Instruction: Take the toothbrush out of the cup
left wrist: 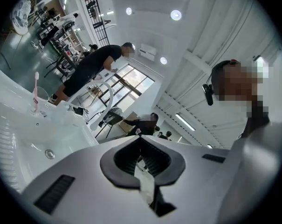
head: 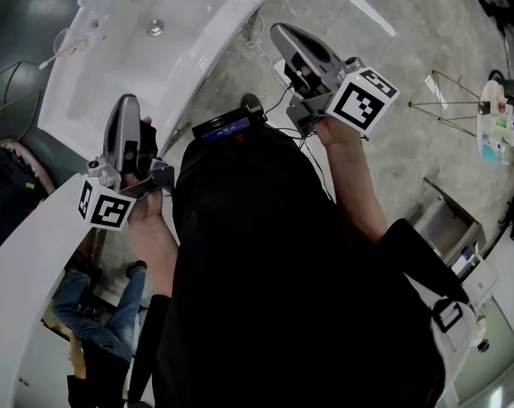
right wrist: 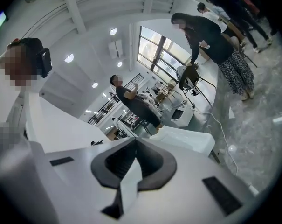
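Note:
A clear cup (head: 70, 42) with a pink-and-white toothbrush (head: 56, 56) in it stands on the far left rim of the white sink (head: 197, 24). In the left gripper view the cup (left wrist: 39, 104) and toothbrush (left wrist: 36, 88) are far off at the left, beyond the drain (left wrist: 49, 154). My left gripper (head: 126, 102) hangs over the sink's near edge, shut and empty, well short of the cup. My right gripper (head: 279, 31) is off the sink's right corner, over the floor, also shut with nothing in it. Both pairs of jaws meet in the left gripper view (left wrist: 141, 148) and the right gripper view (right wrist: 134, 149).
A curved white faucet (left wrist: 106, 100) rises behind the basin. A cable (head: 258, 36) trails on the floor by the sink. A tripod stand (head: 448, 92), a small table with items (head: 499, 121) and a metal box (head: 448, 223) stand at the right. People (right wrist: 210, 41) stand in the room.

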Tool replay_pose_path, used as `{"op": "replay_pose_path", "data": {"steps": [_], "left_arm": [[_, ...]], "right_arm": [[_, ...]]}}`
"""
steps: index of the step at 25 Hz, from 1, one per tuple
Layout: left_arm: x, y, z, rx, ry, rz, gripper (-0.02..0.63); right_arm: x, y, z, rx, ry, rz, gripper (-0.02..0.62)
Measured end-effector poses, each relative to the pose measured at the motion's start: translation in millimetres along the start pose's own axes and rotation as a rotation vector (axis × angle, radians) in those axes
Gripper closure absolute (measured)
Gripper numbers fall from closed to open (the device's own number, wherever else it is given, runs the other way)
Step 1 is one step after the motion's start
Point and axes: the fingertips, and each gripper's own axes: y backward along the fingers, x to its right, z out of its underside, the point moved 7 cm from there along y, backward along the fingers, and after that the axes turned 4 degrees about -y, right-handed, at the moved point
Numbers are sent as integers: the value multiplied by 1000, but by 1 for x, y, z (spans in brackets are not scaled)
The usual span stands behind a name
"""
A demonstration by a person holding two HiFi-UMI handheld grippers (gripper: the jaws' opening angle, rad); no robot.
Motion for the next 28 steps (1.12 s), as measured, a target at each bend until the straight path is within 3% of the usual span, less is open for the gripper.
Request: {"op": "replay_pose_path", "data": {"steps": [8, 12, 19, 28], "left_arm": [[-4, 13, 8, 50, 9, -94, 597], [-12, 27, 14, 49, 33, -151, 597], [-50, 22, -8, 146, 57, -161, 597], [-135, 24, -43, 196, 63, -233, 595]], "right_arm": [[11, -26, -7, -58, 8, -61, 589], [10, -27, 8, -105, -6, -59, 589], [-16, -57, -4, -148, 88, -81, 589], [-52, -137, 4, -229, 174, -123, 589]]}}
